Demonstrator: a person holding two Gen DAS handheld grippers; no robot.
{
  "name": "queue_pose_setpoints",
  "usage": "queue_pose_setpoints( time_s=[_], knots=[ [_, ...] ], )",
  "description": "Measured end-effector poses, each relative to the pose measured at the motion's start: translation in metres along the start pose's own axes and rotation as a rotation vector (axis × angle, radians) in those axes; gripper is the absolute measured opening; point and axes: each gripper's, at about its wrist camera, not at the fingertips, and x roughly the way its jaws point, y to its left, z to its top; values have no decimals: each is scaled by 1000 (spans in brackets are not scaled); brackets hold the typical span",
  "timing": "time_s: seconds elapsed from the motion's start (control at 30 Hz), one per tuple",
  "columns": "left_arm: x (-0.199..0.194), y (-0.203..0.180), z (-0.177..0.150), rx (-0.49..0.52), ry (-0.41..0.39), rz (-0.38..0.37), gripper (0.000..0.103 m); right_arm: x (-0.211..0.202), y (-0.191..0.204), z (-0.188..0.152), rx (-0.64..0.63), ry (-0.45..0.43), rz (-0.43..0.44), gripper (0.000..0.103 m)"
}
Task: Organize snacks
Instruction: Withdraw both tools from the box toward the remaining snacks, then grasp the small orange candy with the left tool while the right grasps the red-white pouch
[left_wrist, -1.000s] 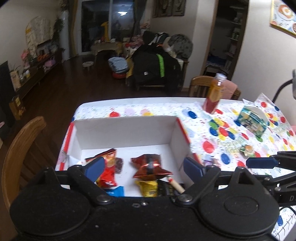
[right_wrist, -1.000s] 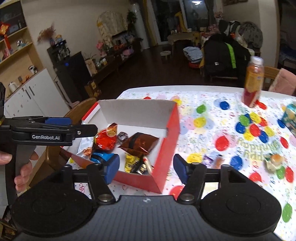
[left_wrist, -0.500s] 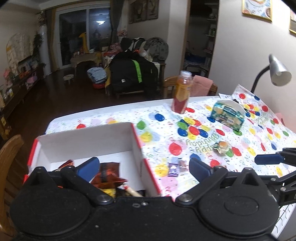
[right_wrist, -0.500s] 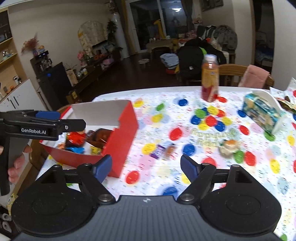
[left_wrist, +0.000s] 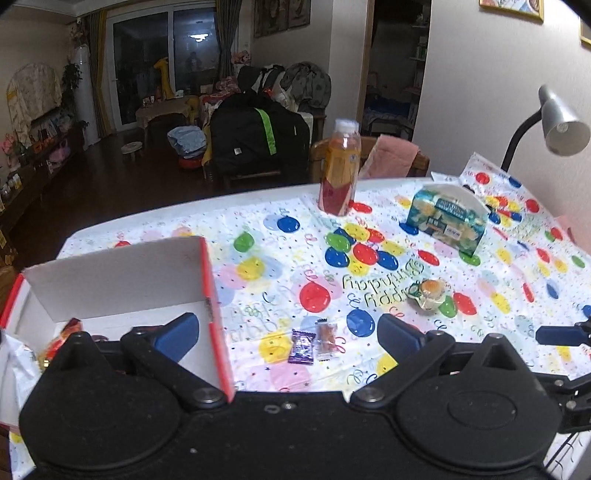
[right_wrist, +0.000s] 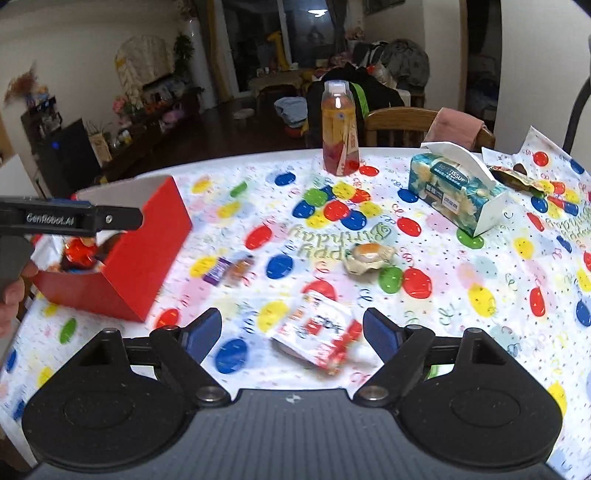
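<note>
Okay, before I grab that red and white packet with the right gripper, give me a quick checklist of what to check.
1. Right gripper open: ok, blue pads wide apart and empty.
2. Red and white snack packet between the fingers: ok, though blurred.
3. Packet free of other items: ok, nothing touching it.
4. Red cardboard box has room: ok; in the left wrist view its far half is bare.
5. Left gripper out of the way: ok, open and empty beside the box.
6. Height above packet: cannot tell.

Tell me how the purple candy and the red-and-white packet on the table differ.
The purple candy is small and dark purple; the red-and-white packet is far bigger, flat and printed. The candy lies beside an orange candy; the packet lies alone before the right gripper. Both rest on the tablecloth, outside the box.
</note>
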Motion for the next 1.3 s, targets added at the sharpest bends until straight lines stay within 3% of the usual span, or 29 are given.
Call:
queue_pose_setpoints(
  time_s=[0.53,0.67,0.8,0.97,1.17,1.3],
  knots=[
    [79,-34,-12,-47,83,7,99,67,-28,-1,-272,125,130,84],
    [100,-36,-15,-52,125,22,85,83,-31,0,-323,149,163,84],
    [113,-40,-15,-46,139,13,77,96,-31,-1,-387,172,203,84],
    [130,-46,-14,-6,167,1,57,108,-36,-2,-431,203,248,84],
    [147,-44,-18,-32,208,-56,39,119,-39,-2,-448,236,277,84],
    [156,-46,-17,-16,222,-55,36,125,-37,-3,-487,245,282,84]
  ],
)
